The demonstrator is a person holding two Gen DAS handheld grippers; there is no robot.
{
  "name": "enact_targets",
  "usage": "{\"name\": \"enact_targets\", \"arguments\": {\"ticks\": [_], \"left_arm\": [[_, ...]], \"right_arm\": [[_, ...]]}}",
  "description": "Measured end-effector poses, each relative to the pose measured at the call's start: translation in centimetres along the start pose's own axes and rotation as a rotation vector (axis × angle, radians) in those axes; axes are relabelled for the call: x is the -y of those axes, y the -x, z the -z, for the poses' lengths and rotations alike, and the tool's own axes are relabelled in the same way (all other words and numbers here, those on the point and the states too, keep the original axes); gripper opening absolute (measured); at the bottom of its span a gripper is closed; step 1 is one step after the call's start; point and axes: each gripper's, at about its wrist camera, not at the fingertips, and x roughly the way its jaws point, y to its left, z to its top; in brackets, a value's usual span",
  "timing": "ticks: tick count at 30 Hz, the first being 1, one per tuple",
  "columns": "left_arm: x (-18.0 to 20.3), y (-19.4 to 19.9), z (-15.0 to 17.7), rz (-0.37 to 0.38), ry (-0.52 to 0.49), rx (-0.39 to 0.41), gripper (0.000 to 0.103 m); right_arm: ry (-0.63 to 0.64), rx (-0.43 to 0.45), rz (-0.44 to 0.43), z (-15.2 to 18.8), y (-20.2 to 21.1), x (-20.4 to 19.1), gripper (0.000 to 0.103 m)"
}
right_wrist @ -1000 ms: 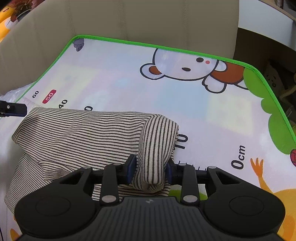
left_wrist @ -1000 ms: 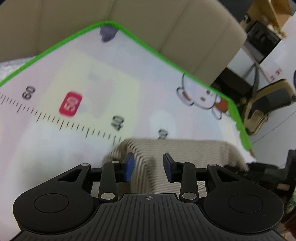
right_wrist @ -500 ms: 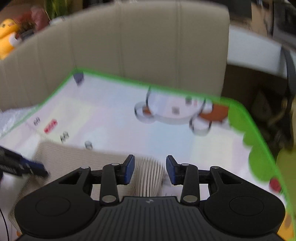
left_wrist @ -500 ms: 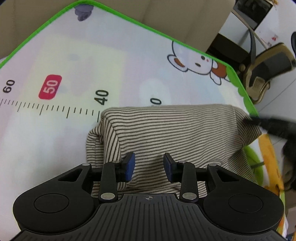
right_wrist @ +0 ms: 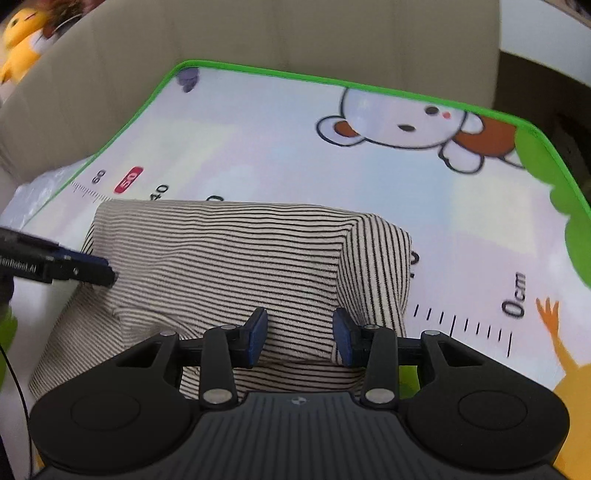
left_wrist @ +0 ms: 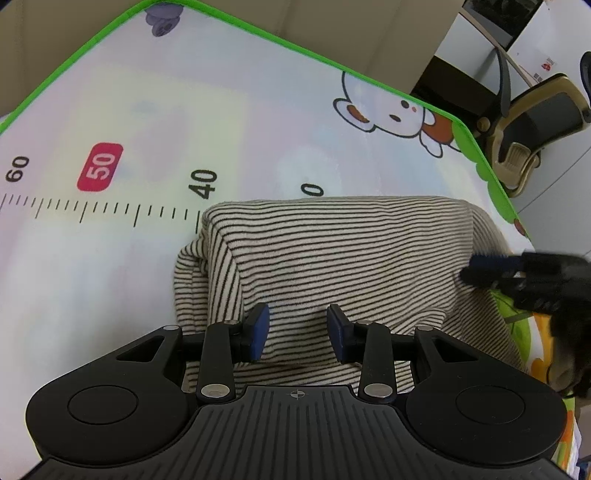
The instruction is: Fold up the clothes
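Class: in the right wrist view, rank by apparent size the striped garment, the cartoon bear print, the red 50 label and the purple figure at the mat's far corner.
1. striped garment
2. cartoon bear print
3 and 4. red 50 label and purple figure: both small, too alike to rank.

Bare mat [left_wrist: 110,280] flanks the folded shirt [left_wrist: 332,251]; sofa back [right_wrist: 295,37] (beige) walls its far edge.

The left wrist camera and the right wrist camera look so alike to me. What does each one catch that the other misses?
Only the left wrist view shows an office chair beyond the mat's corner. Only the right wrist view shows a yellow plush toy at the top left, and the mat's "0cm" mark. Both show the folded striped garment lying on the cartoon mat, the red 50 label, the bear drawing, and both open grippers: the left gripper and the right gripper.
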Motion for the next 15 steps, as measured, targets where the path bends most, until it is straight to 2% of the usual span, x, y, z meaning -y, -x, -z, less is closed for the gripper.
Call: {"name": "enact_targets", "arguments": {"ticks": [3,8,11,15], "left_arm": [[0.0,0.0,0.1,0.0,-0.005,-0.005,0.039],[0.0,0.1,0.0,0.002,-0.005,-0.006,0.041],[0.1,0.8,0.1,0.006,-0.003,0.013,0.044],[0.4,1.3,0.1,0.009,-0.025,0.033,0.053]], "right_arm": [[0.005,-0.004,-0.002,-0.2,-0.1,-0.1,0.042],[0.062,0.007,0.01,0.1,-0.4,-1.2,0.055],[0.08,0.012,0.016,0.3,-0.4,-1.4,0.055],[0.066,0.014,0.012,0.2,-0.3,-1.3,0.055]]}}
